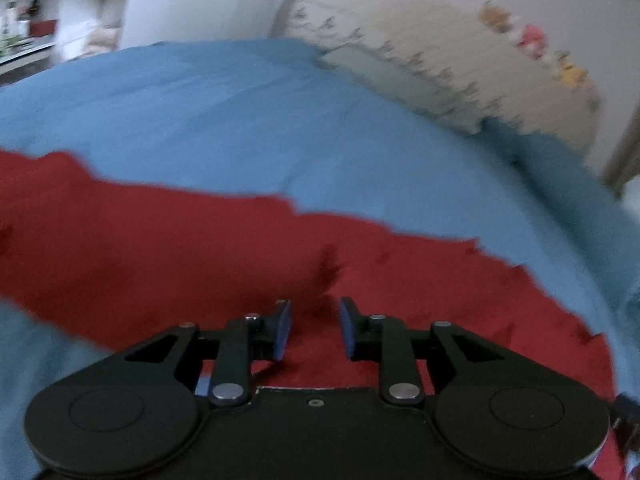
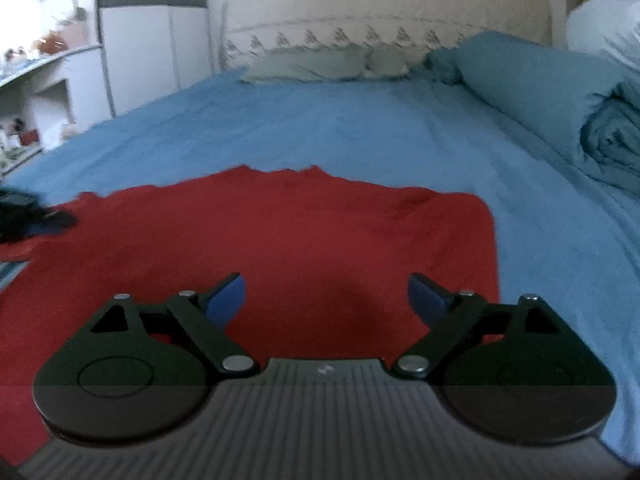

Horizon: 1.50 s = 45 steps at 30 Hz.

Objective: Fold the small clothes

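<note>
A small red garment (image 2: 280, 240) lies spread flat on the blue bed sheet (image 2: 340, 120). In the left wrist view it (image 1: 200, 248) fills the lower half as a wide red band. My left gripper (image 1: 314, 330) hovers low over the red cloth with its blue pads a small gap apart and nothing between them. My right gripper (image 2: 326, 300) is wide open and empty above the near part of the garment. The left gripper also shows as a dark shape at the garment's left edge in the right wrist view (image 2: 28, 216).
Pale pillows (image 2: 316, 64) lie at the head of the bed against a cream headboard (image 2: 384, 12). A rolled teal duvet (image 2: 560, 96) lies along the right side. A white wardrobe (image 2: 152, 40) and shelves (image 2: 36, 92) stand to the left.
</note>
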### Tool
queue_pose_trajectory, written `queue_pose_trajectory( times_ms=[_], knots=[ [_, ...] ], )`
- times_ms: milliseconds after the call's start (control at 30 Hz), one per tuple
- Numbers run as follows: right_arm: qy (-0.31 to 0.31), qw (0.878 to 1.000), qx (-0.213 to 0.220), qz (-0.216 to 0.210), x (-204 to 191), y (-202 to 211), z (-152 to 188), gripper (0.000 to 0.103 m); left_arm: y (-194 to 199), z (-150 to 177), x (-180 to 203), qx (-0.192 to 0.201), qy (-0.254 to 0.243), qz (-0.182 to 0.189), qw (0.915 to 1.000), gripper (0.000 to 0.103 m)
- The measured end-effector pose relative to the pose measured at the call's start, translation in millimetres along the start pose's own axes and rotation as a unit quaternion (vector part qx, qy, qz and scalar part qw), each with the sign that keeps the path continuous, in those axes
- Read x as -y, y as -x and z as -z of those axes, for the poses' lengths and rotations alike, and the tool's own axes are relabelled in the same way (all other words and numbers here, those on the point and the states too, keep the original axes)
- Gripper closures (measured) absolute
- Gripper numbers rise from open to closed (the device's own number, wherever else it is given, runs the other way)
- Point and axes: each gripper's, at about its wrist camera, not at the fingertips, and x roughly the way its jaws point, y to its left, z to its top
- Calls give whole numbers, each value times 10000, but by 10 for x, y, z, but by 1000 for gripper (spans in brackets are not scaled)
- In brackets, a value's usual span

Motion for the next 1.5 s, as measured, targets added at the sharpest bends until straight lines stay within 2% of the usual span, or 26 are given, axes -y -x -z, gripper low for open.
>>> queue_pose_trajectory(
  times_ms=[100, 167, 200, 233, 300, 367, 400, 433, 467, 567, 700, 833, 1000, 1133, 1300, 1400, 1500],
  knots=[
    [-56, 9994, -304, 178, 144, -218, -6, 0, 135, 47, -80, -26, -27, 67, 10000, 71],
    [-99, 9979, -462, 450, 255, -280, 55, 0, 212, 28, -22, -12, -206, 143, 9997, 51],
    [-218, 9971, -468, 558, 336, -268, 105, 0, 234, 27, -9, 28, -234, 235, 9994, 46],
    [-383, 9970, -414, 521, 421, -229, 153, 0, 262, 5, 27, 82, -250, 358, 9990, 41],
    [-560, 9966, -346, 490, 512, -133, 213, 0, 277, -54, 139, 135, -307, 565, 9978, 37],
    [-401, 9955, -148, 851, 453, -55, 178, 0, 232, -114, 285, 158, -411, 763, 9961, 28],
    [-372, 9965, -13, 751, 431, -43, 134, 0, 173, -136, 351, 143, -473, 828, 9953, 24],
    [-355, 9976, 94, 582, 411, -50, 80, 0, 90, -164, 434, 86, -523, 848, 9950, 14],
    [-309, 9982, 154, 487, 382, -111, 2, 0, -12, -182, 500, 2, -540, 799, 9953, 11],
    [-164, 9986, 103, 487, 316, -471, -222, 0, -290, -180, 562, -150, -556, 687, 9960, 11],
    [-157, 9967, -553, 566, 355, -970, -241, 0, -581, -112, 507, -446, -727, 330, 9958, 11],
    [-225, 9972, -499, 509, 395, -925, -219, 0, -509, -88, 484, -398, -1029, 369, 9932, 10],
    [55, 9995, -51, 317, 248, -459, -131, 0, -9, -99, 340, -135, -913, 366, 9951, 9],
    [-82, 9998, 191, 40, 158, 84, -48, 0, 622, -123, 104, 229, -879, 167, 9957, 0],
    [159, 9988, 453, 12, -224, 758, -88, 0, 1333, -235, -389, 558, -274, -92, 9980, 0],
    [374, 9985, 406, 14, -578, 1016, -172, 0, 1583, -300, -731, 755, 91, -292, 9967, 0],
    [480, 9983, 290, -186, -946, 1170, -232, 0, 1665, -335, -1118, 822, 537, -620, 9932, 0]
  ],
)
